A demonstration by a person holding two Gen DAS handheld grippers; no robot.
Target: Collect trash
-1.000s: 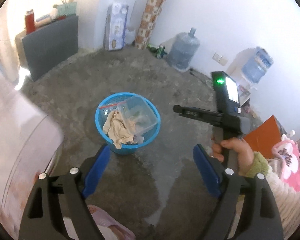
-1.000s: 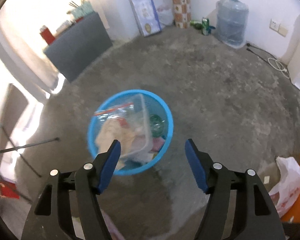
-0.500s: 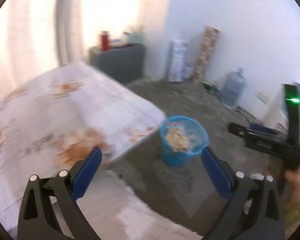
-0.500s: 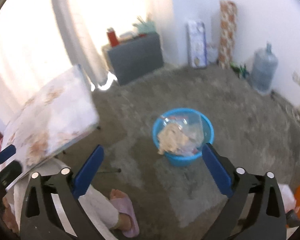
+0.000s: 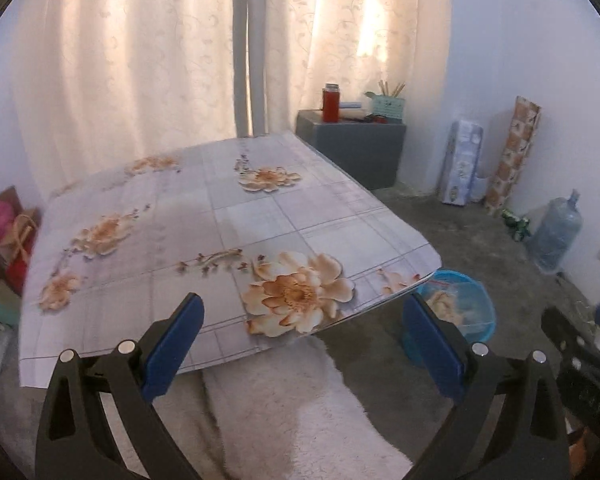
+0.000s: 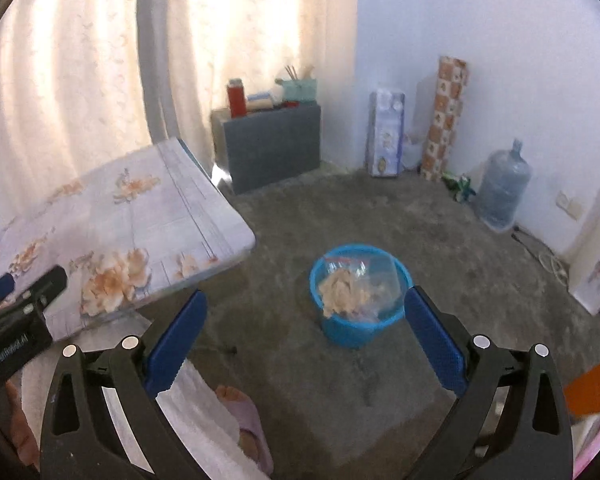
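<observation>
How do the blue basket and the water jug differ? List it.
The basket is opaque bright blue, while the jug is see-through pale blue. The basket is open-topped and squat; the jug is taller and narrows to a neck. The basket stands mid-floor near the table; the jug stands by the wall. The basket holds a clear bag and crumpled paper; the jug's contents cannot be told. Both stand upright on the floor.

Blue plastic basket (image 6: 360, 330); rough concrete floor (image 6: 380, 216); glossy tablecloth (image 5: 228, 240).

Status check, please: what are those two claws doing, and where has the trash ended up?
Left claw, right claw: open, empty. Trash in blue bin on floor. Table bare. Nothing blocking.
</observation>
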